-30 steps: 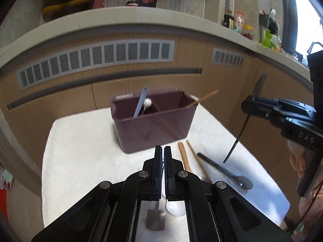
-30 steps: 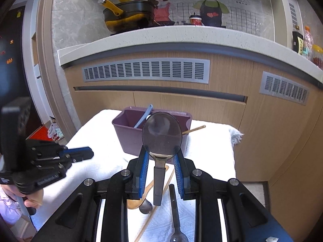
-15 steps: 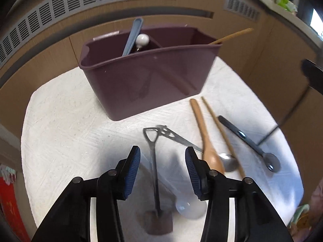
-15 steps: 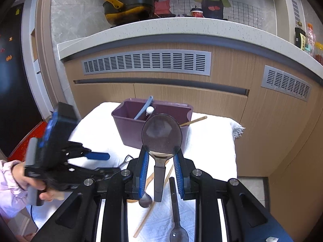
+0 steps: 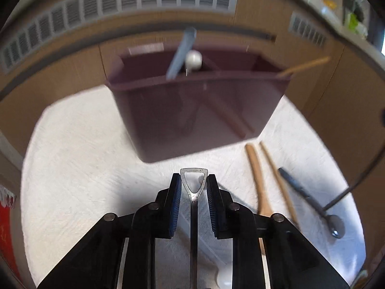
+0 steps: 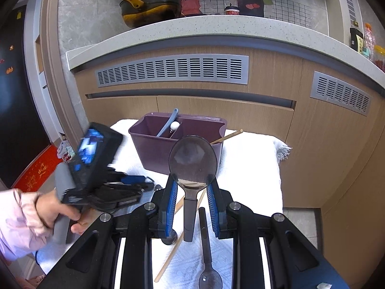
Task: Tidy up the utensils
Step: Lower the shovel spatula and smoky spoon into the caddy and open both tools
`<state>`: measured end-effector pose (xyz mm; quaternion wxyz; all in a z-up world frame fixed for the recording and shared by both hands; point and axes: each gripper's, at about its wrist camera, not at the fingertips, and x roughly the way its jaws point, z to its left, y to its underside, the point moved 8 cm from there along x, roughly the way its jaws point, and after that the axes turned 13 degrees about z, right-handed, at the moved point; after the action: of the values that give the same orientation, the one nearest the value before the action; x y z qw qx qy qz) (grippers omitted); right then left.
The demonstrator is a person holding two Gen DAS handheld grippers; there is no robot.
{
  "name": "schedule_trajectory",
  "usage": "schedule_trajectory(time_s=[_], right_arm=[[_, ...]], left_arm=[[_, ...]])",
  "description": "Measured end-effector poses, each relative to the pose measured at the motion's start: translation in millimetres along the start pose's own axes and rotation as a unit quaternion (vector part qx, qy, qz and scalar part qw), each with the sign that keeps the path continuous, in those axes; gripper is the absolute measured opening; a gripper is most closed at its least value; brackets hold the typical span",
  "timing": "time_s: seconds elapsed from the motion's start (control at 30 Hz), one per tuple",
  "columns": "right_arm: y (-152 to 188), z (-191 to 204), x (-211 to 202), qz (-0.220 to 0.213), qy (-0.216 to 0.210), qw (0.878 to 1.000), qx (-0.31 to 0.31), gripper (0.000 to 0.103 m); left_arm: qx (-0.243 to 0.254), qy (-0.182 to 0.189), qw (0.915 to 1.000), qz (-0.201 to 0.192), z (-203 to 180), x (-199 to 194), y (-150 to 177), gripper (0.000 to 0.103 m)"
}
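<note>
- Only the left wrist view shows the left gripper (image 5: 193,180) astride a metal utensil (image 5: 194,192). Its jaws are closing, and the blue pads (image 5: 176,192) flank the triangular loop handle with slim gaps either side.
- Only the right wrist view shows the right gripper (image 6: 192,187) clamped on a dark ladle (image 6: 192,161), along with the person's hand (image 6: 56,210) holding the left tool at the left.
- The maroon caddy (image 5: 192,113) stands at the far side of the white cloth (image 5: 72,180), close to the wooden cabinet front (image 6: 240,120). Bare cloth lies open to the caddy's left.
- To the right of the left gripper lie a wooden spoon (image 5: 257,180), a chopstick (image 5: 276,180) and a dark spoon (image 5: 310,200), near the cloth's right edge.
- The metal utensil's long axis runs along the left gripper's fingers, with the loop end toward the caddy.
- The ladle stands upright, its bowl up in front of the caddy and its handle pointing down.
</note>
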<state>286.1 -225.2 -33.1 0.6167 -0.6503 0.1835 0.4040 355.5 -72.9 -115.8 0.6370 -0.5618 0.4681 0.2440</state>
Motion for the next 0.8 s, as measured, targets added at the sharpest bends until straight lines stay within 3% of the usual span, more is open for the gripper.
schedule_trajectory(time_s=[0.1,0.23,0.4,0.53,0.63,0.8], right_arm=[[-1,2,-2,-0.004,0.000,1.000,-0.003,0.022],[-2,7,-7,-0.009,0.000,1.000,-0.005,0.022],[-23,10,-28,-0.047,0.007,0.999,-0.008,0.022],[-70,14,-58,-0.097,0.007,0.995,-0.022,0.022],[-114,11,-68,-0.114,0.014,0.993,-0.022,0.022],[-160,5,-64,-0.120,0.023,0.992,-0.020,0.022]], left_arm=[[-0.003,-0.001,0.9975,-0.070,-3,-46,3,0.022],[-0.012,-0.005,0.9873,-0.158,-4,-102,0,0.022],[-0.002,0.008,0.9715,-0.237,-6,-172,-37,0.022],[0.011,0.019,0.9628,-0.269,-5,-213,-93,0.022],[0.013,0.004,0.9575,-0.288,-4,-230,-125,0.022],[0.014,-0.001,0.9572,-0.289,5,-235,-156,0.022]])
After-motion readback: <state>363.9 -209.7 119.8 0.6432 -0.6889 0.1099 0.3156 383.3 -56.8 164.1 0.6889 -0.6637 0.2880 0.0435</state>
